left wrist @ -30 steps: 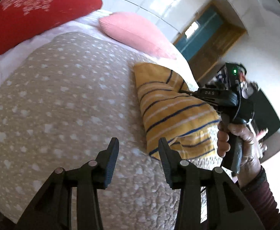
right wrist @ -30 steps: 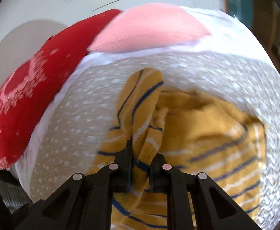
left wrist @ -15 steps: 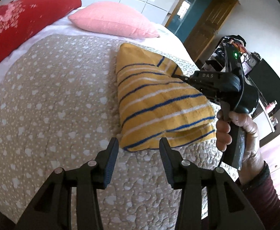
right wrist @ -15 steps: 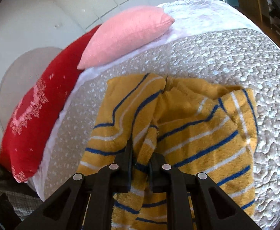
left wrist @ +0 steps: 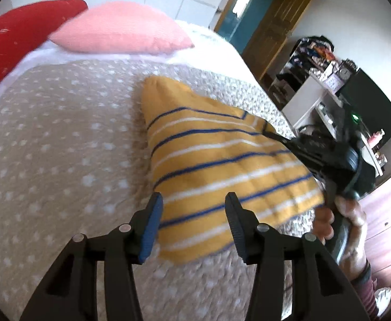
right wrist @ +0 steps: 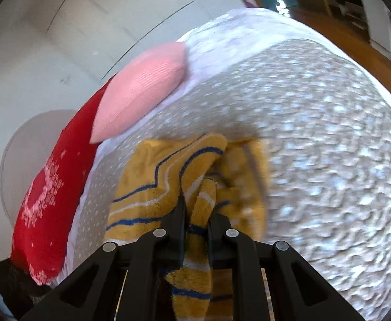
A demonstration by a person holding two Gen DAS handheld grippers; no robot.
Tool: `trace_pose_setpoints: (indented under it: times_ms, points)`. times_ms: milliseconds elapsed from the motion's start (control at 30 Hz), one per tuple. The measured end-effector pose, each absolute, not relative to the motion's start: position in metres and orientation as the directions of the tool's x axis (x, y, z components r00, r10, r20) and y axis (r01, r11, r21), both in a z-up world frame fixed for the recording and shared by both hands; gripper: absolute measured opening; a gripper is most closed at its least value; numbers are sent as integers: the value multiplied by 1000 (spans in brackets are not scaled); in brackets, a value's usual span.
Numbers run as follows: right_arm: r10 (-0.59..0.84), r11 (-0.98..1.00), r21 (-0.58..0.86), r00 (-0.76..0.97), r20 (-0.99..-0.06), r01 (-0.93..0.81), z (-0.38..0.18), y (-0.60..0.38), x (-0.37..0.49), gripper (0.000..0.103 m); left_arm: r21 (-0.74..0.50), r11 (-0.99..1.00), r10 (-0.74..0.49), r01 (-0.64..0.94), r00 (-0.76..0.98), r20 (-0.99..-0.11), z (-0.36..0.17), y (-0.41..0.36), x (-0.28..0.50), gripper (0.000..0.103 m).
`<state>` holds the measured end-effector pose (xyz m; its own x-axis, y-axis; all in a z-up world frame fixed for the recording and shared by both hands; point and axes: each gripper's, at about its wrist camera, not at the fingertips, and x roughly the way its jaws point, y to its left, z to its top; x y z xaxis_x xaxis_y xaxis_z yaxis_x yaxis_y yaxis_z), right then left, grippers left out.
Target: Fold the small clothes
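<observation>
Garment (left wrist: 222,165): yellow, with blue and white stripes, lying on the bed cover (left wrist: 61,139). Its near corner sits between and just beyond the fingers of your left gripper (left wrist: 194,224), whether touching them cannot be told.

Left gripper: jaws spread wide, holding nothing.

Right gripper (right wrist: 196,214): jaws closed tight on a bunched fold of the garment (right wrist: 184,171), with cloth hanging below the fingers. Seen from the left, it meets the garment's far right edge, gripped by your right hand (left wrist: 342,227).

Writing: none readable; lettering on the right gripper's body is blurred.

Surface: beige quilted bed cover with pale spots over a white sheet (left wrist: 209,42).

Beyond the garment: pink pillow (left wrist: 120,29), red pillow (left wrist: 16,32) with white pattern beside it.

Room, right of the garment: wooden door (left wrist: 270,26), cluttered white shelf (left wrist: 318,91), dark screen (left wrist: 372,107).
</observation>
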<state>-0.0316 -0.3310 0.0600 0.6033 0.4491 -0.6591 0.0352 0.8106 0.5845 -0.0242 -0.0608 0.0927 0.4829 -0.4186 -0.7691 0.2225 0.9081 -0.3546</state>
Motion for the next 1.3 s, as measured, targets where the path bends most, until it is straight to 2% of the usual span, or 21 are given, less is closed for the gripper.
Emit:
trace_pose_setpoints:
  times_ms: [100,233,333,467,533,567,633,667,800,833,867,933,1000,1033,1067,1133,1167,1300]
  points:
    - [418,819,569,596,-686,80,45,-351,-33,12,-330,920,-391,212,436,-811,70,-80,-7,51]
    - [406,837,542,571,-713,82,26,-357,-37,13,-222,948,-301,228,412,-860,43,-103,-3,65]
    - [392,853,516,555,-734,81,17,-357,-38,16,-179,946,-281,271,407,-869,48,-108,-6,65]
    - [365,856,503,549,-752,119,18,-366,-40,45,-232,935,-333,267,447,-830,76,-86,-6,65]
    - [393,824,554,584,-710,119,26,-379,-44,52,-249,940,-334,232,498,-800,88,-66,0,68]
    - [399,815,568,597,-696,116,28,-383,-45,64,-274,939,-344,209,508,-790,90,-54,6,72]
    - [413,794,599,629,-659,106,33,-392,-46,79,-339,925,-379,173,492,-784,84,-37,19,76]
    - [420,786,609,635,-648,101,34,-393,-44,81,-370,914,-404,168,477,-780,79,-34,25,77]
    - [488,766,639,581,-652,74,19,-382,-16,81,-476,862,-505,175,385,-773,41,-37,46,79]
    - [499,764,641,563,-659,73,12,-378,-8,81,-496,850,-524,178,375,-764,36,-40,46,84]
    - [507,762,643,550,-664,74,6,-373,-1,81,-535,825,-562,180,358,-746,28,-45,48,88]
    - [511,755,652,560,-652,69,-1,-365,8,82,-612,768,-638,188,303,-708,18,-54,52,88]
    - [539,733,678,564,-626,53,-3,-358,14,77,-623,758,-652,193,272,-708,13,-63,54,88]
    - [584,698,715,542,-603,43,-6,-352,19,60,-618,760,-650,203,270,-710,16,-65,55,83]
    - [606,677,735,529,-593,48,-6,-345,23,56,-618,760,-649,202,275,-709,22,-65,55,72]
    - [599,688,725,537,-593,33,3,-334,25,46,-632,746,-665,211,282,-691,38,-60,51,60]
    - [597,693,721,543,-590,22,9,-331,23,42,-618,755,-655,219,300,-693,51,-56,49,58]
    - [649,639,768,573,-500,-53,35,-327,11,38,-546,795,-607,265,371,-703,90,-47,39,58]
